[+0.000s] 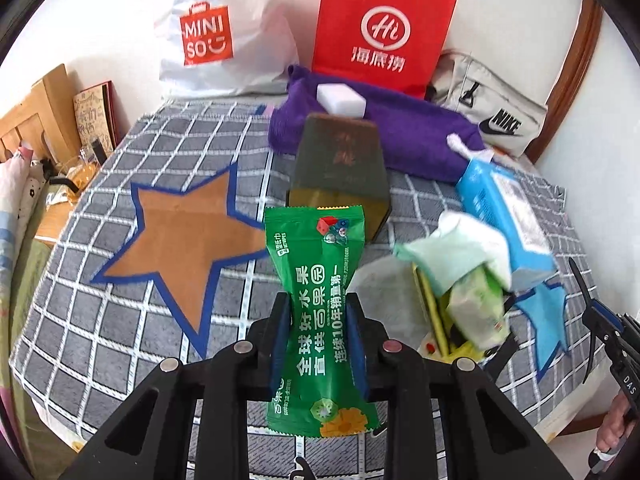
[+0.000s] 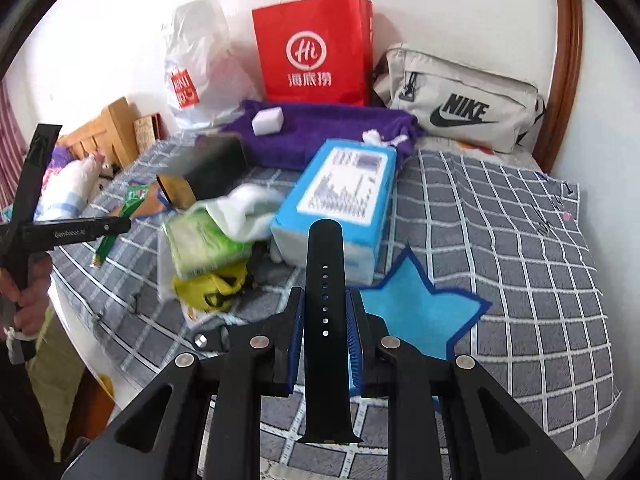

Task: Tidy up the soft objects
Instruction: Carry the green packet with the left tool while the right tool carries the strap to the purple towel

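Note:
My left gripper (image 1: 319, 304) is shut on a green wet-wipes packet (image 1: 320, 320) and holds it above the grey checked blanket (image 1: 120, 320), beside an orange star patch (image 1: 188, 236). My right gripper (image 2: 325, 308) is shut on a black watch strap (image 2: 325, 320), upright above a light-blue star patch (image 2: 420, 312). A pile lies between them: a blue tissue pack (image 2: 340, 200), a white-green cloth (image 2: 248, 208), a green wipes pack (image 2: 200, 240) and a yellow bag (image 2: 208, 284). The left gripper also shows at the left edge of the right wrist view (image 2: 116, 226).
At the back stand a red paper bag (image 1: 380, 28), a white Miniso bag (image 1: 216, 28) and a grey Nike pouch (image 2: 460, 104). A purple towel (image 1: 400, 132) carries a white sponge (image 1: 340, 100). A dark box (image 1: 340, 172) lies in front of it. A wooden headboard (image 1: 36, 112) is at left.

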### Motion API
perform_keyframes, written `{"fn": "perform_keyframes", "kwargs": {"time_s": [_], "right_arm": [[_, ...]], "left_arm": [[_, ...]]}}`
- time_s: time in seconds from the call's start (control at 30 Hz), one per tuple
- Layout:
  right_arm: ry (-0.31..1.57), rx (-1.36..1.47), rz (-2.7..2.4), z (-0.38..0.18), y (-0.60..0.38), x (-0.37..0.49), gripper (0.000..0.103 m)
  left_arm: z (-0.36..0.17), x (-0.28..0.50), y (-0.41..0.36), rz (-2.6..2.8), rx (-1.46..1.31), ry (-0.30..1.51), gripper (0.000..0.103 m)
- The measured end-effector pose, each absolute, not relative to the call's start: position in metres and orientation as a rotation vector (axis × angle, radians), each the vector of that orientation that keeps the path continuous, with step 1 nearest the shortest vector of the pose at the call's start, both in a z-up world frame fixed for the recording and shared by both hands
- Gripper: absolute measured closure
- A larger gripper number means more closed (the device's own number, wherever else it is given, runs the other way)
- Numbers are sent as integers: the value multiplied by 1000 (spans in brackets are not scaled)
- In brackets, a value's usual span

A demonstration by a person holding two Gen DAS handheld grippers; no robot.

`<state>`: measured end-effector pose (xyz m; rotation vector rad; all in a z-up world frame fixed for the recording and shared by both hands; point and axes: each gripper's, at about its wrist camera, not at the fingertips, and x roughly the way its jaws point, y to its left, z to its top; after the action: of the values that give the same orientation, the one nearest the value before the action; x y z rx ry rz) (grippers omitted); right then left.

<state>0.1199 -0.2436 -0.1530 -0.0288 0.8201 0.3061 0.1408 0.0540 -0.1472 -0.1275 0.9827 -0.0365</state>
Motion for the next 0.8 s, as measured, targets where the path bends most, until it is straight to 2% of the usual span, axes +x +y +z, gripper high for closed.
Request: {"fn": "perform_keyframes", "kwargs": {"time_s": [0.4,0.8], "right_arm": [[764,-4,331,-110,-238,159,83],[739,18,361,-91,-228,222,83]], "left_arm": [[-111,177,56,-46,-166,945,78],[-96,228,59,-42,-191,931,78]]}}
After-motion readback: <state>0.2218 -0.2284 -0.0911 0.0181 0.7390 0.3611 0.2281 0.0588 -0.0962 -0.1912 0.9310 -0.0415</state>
